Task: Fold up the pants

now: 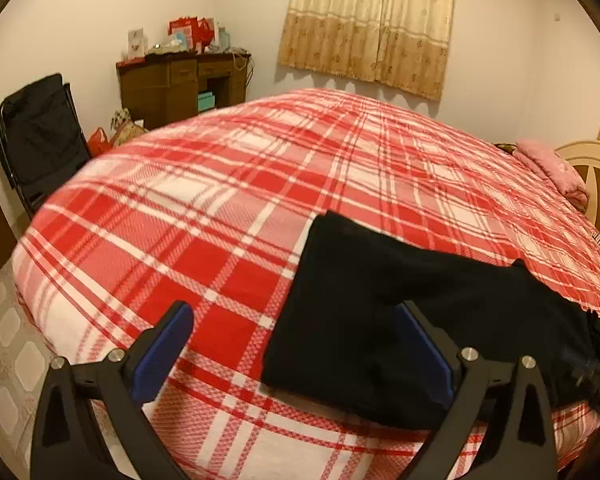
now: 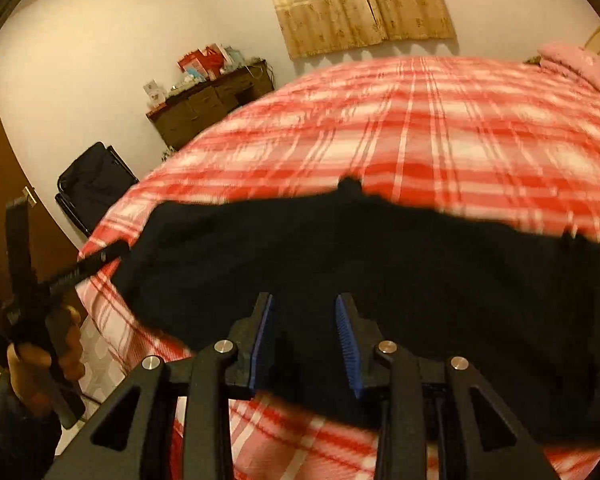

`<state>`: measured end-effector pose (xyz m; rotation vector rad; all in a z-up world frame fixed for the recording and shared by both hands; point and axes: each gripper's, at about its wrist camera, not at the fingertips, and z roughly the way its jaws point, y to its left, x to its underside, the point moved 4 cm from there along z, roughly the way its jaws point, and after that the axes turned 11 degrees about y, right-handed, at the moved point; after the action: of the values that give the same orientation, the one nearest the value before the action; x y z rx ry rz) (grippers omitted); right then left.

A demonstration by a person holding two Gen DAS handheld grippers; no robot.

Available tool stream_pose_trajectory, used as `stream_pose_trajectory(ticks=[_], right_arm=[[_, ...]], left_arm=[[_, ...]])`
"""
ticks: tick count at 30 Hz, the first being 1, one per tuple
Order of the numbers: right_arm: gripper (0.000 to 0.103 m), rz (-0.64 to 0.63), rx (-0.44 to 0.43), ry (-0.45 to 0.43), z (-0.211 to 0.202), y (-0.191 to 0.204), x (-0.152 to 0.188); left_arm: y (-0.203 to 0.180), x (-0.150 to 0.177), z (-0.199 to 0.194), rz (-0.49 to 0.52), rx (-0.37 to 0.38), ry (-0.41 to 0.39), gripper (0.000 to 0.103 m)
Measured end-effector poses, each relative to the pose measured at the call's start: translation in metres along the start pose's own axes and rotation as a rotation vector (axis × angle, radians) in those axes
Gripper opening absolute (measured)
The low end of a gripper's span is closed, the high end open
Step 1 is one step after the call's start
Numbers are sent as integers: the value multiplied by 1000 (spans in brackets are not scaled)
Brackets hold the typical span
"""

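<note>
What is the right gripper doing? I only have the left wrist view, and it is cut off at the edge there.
Observer: The right gripper stands over the black pants, jaws partly apart with dark cloth in the gap; whether the pads press on it is unclear.
Operator: Do the pants run further right?
Observer: Yes, they spread wide across the plaid bedspread, near its front edge.
Operator: Anything left of the bed?
Observer: A brown door, beside the hand holding the left gripper.
</note>
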<state>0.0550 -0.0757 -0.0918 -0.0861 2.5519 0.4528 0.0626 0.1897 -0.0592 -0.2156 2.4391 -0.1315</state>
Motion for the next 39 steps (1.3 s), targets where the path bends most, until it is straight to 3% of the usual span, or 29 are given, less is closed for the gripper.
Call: stream_pose_trajectory(ticks=[3,5,7,10,13,15,21,23,30,35,39], right_arm=[[43,18,-5,-5,5,-1,7],[58,15,-28,-5,6,3,8],[64,2,-18,-12,6,8,10],[69,-27,16,-21,8,15,12],[70,-40,42,-28,8,18,14],[70,-47,51,-26,7,19,14],[70,-21,52,-32,-7,18,16],[70,-8,64,-66,-22,15,19],[70,58,91,-184,-76,-9,21],[70,156,153,-219,-106,-46,29],[70,225,199,-241,-125,-74,37]], left_arm=[[-2,7,18,-30,36,57,94],[-9,11,20,-48,-2,29,91],[-23,16,19,-16,3,31,81],[-28,19,17,-8,13,36,81],[-17,16,13,-90,63,41,72],[-10,14,11,-138,96,46,50],[-17,13,12,-135,136,52,34],[-22,9,7,-126,146,35,34],[-64,-12,-27,6,208,-52,34],[-130,-11,-62,196,330,-118,34],[-192,11,-68,362,439,-96,33]])
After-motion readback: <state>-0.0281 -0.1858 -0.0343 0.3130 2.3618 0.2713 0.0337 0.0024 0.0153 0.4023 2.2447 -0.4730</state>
